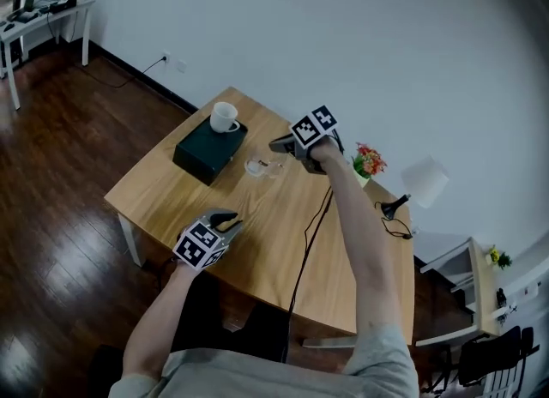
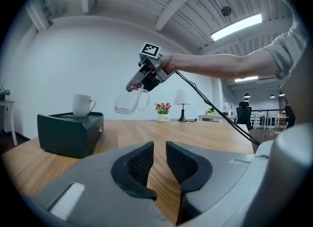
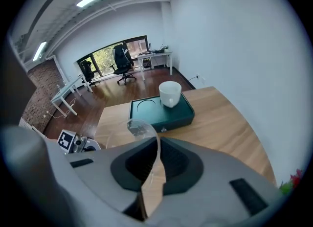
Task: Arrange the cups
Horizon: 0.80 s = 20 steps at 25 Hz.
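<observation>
Table [image 1: 159, 195] is giving me a wide wooden top to work over. The dark green box [image 1: 199, 154] is sitting near its far left corner, and I am taking it for the stand where the 2 cups belong.

My right tongs [image 1: 280, 143] are hanging in the air just right of the box and pointing steeply down. Their jaws are clamping on the thin wall of the glass [image 2: 128, 102], with 1 pad inside the rim and 1 outside. That looks to me like the surest hold on something this slick.

My left tongs [image 1: 230, 220] are waiting low near the table's near edge, well apart from the box. Their jaws are all but together with nothing between them. I am parking them there, I think, to leave the right arm room.

White cup [image 1: 225, 117] is standing upright on 1 end of the box's lid, already in its place as far as I can judge. The glass is dangling tilted under the right jaws, clear of the table and the box and not touching the cup.

Ring recess [image 3: 145, 106] beside the cup is lying empty. I am judging it to be the glass's seat, so the glass is needing to come level and upright over it before the jaws let go.
</observation>
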Motion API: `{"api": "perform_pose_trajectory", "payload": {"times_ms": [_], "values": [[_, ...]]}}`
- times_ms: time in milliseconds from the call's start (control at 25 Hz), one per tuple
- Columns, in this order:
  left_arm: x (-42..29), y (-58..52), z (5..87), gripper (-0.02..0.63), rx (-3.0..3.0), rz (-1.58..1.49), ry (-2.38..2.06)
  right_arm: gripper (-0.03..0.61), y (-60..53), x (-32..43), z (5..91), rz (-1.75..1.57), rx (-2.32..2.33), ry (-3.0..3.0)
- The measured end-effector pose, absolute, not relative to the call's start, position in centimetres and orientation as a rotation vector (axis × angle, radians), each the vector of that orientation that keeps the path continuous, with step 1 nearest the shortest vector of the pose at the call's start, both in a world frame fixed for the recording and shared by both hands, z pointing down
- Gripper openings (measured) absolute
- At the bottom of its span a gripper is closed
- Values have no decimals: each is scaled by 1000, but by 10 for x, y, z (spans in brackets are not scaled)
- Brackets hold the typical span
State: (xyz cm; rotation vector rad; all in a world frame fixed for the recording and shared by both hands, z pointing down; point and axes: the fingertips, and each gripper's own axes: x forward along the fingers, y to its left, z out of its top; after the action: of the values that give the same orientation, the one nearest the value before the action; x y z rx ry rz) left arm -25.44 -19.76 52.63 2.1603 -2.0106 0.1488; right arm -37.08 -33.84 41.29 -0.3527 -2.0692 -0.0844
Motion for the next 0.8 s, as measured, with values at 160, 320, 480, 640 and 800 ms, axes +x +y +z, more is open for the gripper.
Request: {"api": "perform_pose_trajectory", "payload": {"times_ms": [160, 320, 480, 640, 800], "values": [[-252, -196, 528, 69, 2168, 146, -1993, 25, -301, -425, 413, -117, -400, -2066], [-250, -196, 529, 69, 2176, 154, -1978, 25, -273, -474, 418, -153, -414, -2060], [-246, -195, 531, 69, 2180, 165, -1970, 25, -253, -509, 432, -199, -418, -2031], [-243, -195, 526, 69, 2194, 148, -1960, 25, -246, -533, 446, -218, -390, -1997], [-240, -195, 522, 69, 2211, 138, -1957, 26, -258, -538, 451, -220, -329, -1966]]}}
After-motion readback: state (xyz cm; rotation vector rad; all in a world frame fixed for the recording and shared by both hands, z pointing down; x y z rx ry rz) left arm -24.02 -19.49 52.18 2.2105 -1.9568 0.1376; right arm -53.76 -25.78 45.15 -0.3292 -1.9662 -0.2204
